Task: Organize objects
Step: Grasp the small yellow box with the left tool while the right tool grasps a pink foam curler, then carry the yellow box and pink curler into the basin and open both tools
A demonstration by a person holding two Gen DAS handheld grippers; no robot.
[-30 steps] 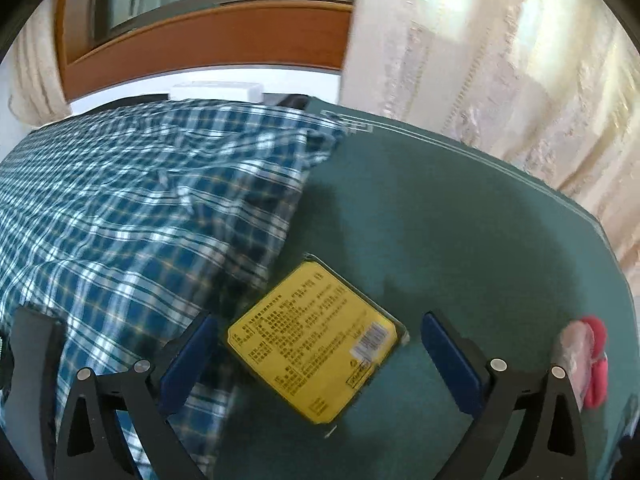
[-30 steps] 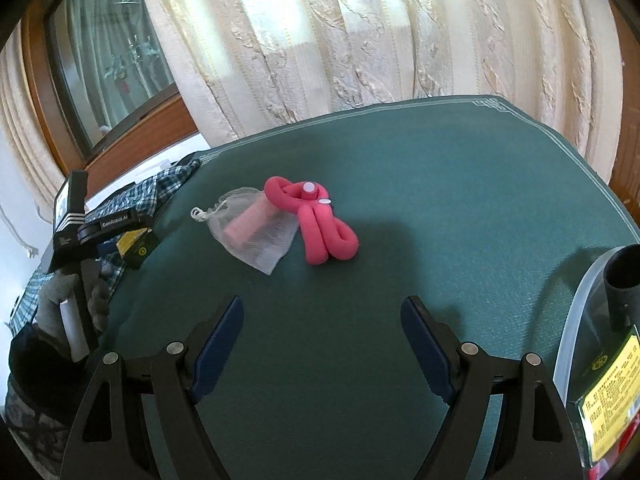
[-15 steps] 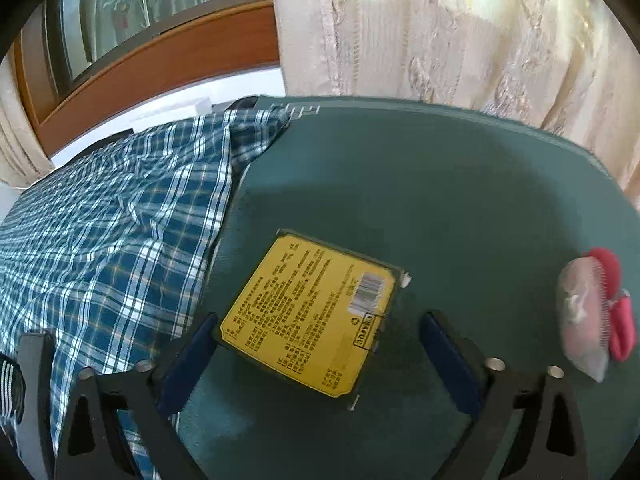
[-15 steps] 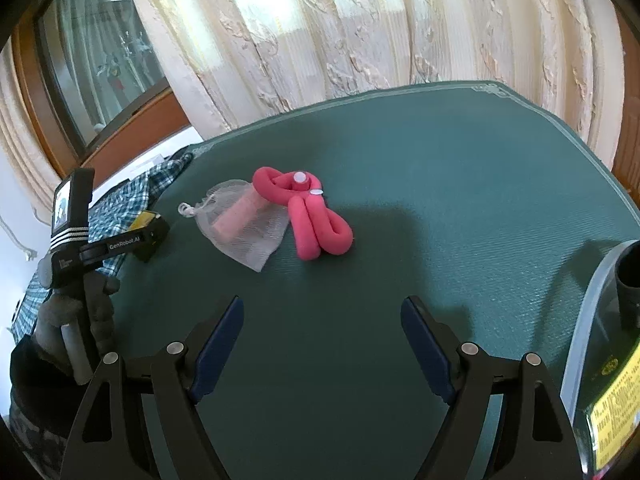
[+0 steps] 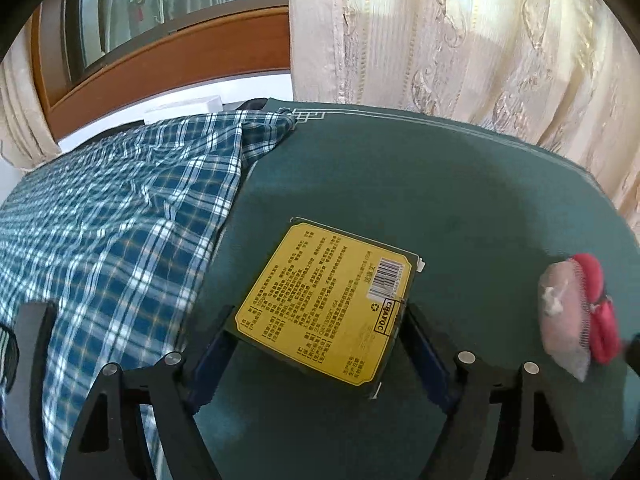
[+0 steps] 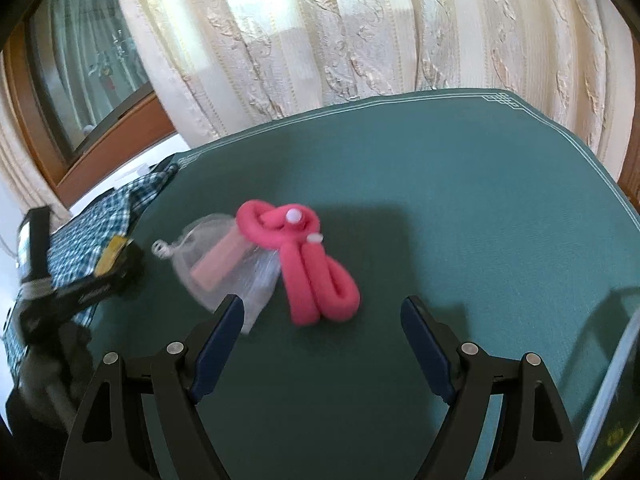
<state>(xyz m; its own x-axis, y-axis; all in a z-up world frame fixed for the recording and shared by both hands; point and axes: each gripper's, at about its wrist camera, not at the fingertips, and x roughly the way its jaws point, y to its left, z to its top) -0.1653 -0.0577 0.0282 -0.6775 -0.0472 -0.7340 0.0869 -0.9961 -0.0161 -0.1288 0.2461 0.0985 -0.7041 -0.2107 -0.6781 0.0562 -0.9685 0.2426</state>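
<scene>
From my left wrist, my left tongs [image 5: 316,344] have just been closing around the yellow packet [image 5: 326,304] on the green desk [image 5: 420,184], blue pads at its edges. From my right wrist, my right tongs [image 6: 322,334] gape empty just short of the pink foam curler [image 6: 308,264] and mesh pouch [image 6: 224,268].

Left gripper [image 5: 316,344]: pointed forward and down, its 2 blue-padded fingers [image 5: 210,364] either side of a flat yellow pack.
Left jaws: have just been closing in on the pack; both pads sit at its edges (whether they press cannot be told).
Left gripper, from the right wrist view [image 6: 70,294]: blurred, at the far left edge, a dark gloved hand [image 6: 48,364] below it.
Right gripper [image 6: 322,322]: angled downward over the surface, 2 fingers [image 6: 426,346] spread apart.
Right jaws: parted, nothing between the pads.
</scene>
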